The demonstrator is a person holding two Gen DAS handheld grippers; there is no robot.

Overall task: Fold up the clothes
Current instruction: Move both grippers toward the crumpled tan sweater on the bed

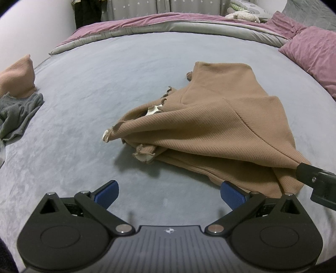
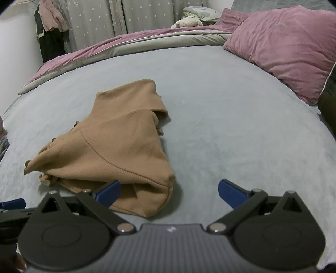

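Observation:
A tan ribbed top [image 1: 210, 126] lies bunched and partly folded over itself on the grey bedspread [image 1: 94, 84], its frilled hems and a white label facing left. My left gripper [image 1: 169, 191] hovers open just short of the top's near edge, with nothing between its blue pads [image 1: 109, 193]. In the right wrist view the same top [image 2: 117, 147] sits left of centre. My right gripper [image 2: 169, 190] is open, its left pad [image 2: 109, 192] over the top's near corner and its right pad over bare bedspread. Black parts of the right gripper [image 1: 315, 180] show beside the top's right corner.
A crumpled grey garment [image 1: 16, 113] and a peach one [image 1: 16, 77] lie at the bed's left edge. Purple pillows [image 2: 283, 46] fill the right side. A purple and grey duvet [image 2: 126, 44] is folded along the far side, with star-print curtains [image 2: 105, 19] behind.

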